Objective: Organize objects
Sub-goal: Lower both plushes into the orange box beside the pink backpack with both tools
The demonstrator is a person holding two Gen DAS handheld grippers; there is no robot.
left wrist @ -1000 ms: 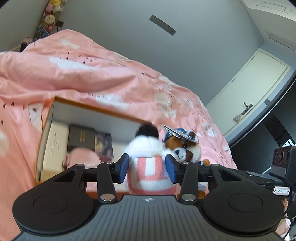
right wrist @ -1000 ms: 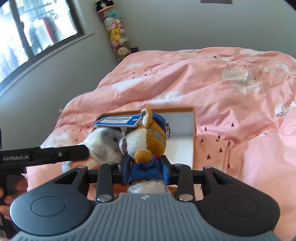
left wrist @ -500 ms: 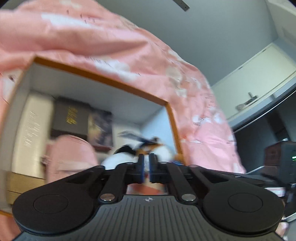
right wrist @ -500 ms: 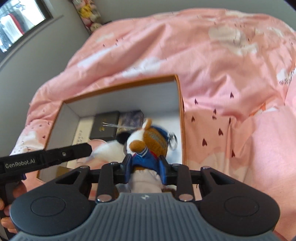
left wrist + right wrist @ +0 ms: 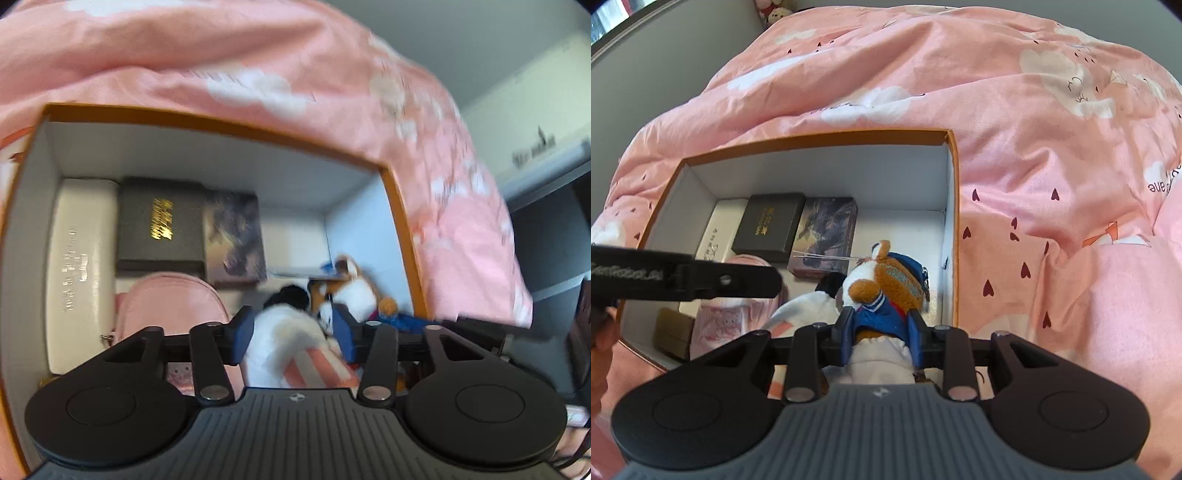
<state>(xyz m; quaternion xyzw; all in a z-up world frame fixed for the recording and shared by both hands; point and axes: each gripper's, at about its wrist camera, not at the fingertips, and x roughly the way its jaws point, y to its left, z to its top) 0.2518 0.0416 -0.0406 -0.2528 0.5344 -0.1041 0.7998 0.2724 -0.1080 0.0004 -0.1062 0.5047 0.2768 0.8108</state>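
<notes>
An orange-rimmed white box [image 5: 955, 206] lies on the pink bed; it also shows in the left wrist view [image 5: 400, 206]. My right gripper [image 5: 881, 328] is shut on a brown plush in blue clothes [image 5: 886, 280] and holds it inside the box at its right side. My left gripper [image 5: 293, 332] is open around a white plush with a black top and pink-striped body [image 5: 284, 332], beside the brown plush [image 5: 358, 295] in the box. The left gripper's arm [image 5: 701, 277] crosses the right wrist view.
In the box lie a white case [image 5: 75, 258], a dark box with gold lettering [image 5: 770, 225], a picture-printed box [image 5: 827, 232], a pink pouch [image 5: 166, 306] and a tan block [image 5: 674, 330]. The pink duvet [image 5: 1052, 166] surrounds the box.
Both grippers have come down into the box with the plush toys. The left jaws, nearly together half a second ago, now stand wide apart around the white plush.
</notes>
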